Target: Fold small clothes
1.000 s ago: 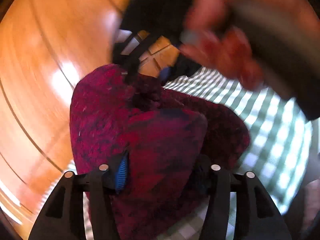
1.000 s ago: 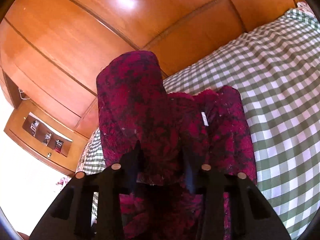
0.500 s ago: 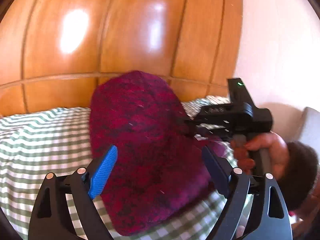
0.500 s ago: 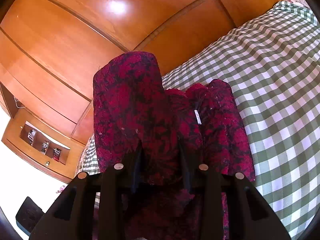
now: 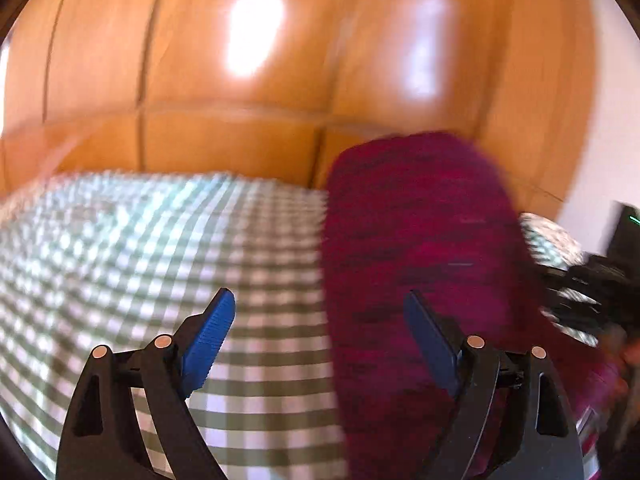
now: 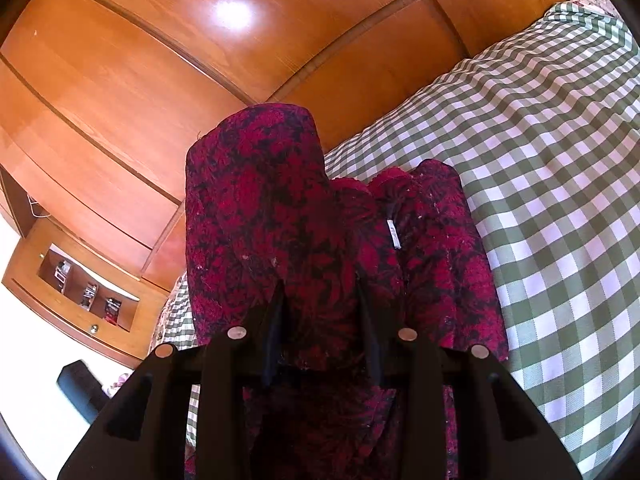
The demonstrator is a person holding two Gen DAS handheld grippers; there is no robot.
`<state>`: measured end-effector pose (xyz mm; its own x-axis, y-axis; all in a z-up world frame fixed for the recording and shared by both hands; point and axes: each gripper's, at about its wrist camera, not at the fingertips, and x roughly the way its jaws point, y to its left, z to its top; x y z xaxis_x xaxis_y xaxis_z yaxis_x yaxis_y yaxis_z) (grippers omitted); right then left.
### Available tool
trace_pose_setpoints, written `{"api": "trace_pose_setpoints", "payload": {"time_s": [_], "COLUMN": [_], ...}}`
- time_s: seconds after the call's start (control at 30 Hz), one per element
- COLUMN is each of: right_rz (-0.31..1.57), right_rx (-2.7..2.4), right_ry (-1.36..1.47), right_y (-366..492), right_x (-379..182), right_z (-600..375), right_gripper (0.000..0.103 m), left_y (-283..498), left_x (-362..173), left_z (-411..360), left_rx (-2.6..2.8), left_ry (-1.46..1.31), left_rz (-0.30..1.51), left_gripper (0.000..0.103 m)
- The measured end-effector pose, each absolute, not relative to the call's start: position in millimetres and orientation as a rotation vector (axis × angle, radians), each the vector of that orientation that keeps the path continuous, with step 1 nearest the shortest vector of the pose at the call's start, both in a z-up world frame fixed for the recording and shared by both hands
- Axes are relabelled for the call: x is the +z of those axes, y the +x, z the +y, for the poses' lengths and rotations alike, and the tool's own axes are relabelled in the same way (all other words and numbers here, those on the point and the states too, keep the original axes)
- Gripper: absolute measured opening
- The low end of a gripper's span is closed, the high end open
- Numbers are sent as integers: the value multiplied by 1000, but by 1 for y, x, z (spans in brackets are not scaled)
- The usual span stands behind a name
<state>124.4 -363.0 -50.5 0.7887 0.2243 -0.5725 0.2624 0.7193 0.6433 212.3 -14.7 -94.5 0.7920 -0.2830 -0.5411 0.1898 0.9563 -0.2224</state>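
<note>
A dark red garment with a black floral pattern (image 6: 288,216) lies bunched and folded over on the green-and-white checked bedcover (image 6: 560,168). My right gripper (image 6: 320,300) is shut on a fold of it, with a small white label (image 6: 393,233) showing beside the fold. In the blurred left wrist view the same red garment (image 5: 420,260) stands at the right, partly behind the right finger. My left gripper (image 5: 320,312) is open with blue pads (image 5: 208,336) and holds nothing, over the checked cover (image 5: 140,260). The right gripper's black body (image 5: 600,280) shows at the far right.
A glossy wooden headboard (image 6: 200,60) rises behind the bed; it also fills the top of the left wrist view (image 5: 280,80). A wooden bedside unit with a small niche (image 6: 80,288) stands at the left. A dark object (image 6: 80,384) sits below it.
My left gripper let go of the garment, opened wide and swung left, so the garment now sits at its right. The right gripper keeps its hold and has barely moved.
</note>
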Motion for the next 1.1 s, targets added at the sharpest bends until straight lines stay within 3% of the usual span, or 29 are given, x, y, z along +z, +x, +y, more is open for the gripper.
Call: {"api": "trace_pose_setpoints", "payload": {"time_s": [0.17,0.47,0.73,0.8,0.87,0.9,1.1], "right_rz": [659,559,598,606,586,578,437], "right_rx": [12,42,-148,-178,-212,-217,-308], "right_ry": [773,743,905,942,974,980,766], "right_y": [119,85,68,64,57,55,38], "right_x": [-38,4,-54,-71,-77,-76,-12], "right_z": [-358,-359,-411,-419,-424,-425,-405], "right_gripper": [29,25,25,29,51,54,55], "left_y": [239,235,223,222,220,219,211], "left_x": [-119,-109,-103,-103,-103,-102,-99], "left_z": [1,-33,-89,-103,-113,-116,-128], "left_rx": [-252,-335,-375,-367,-349,-338,-291], "left_ry": [-390,-344,-169,-114,-72,-58,3], "left_rz": [719,707,695,701,689,683,655], "left_gripper": [85,84,84,84,84,84,84]}}
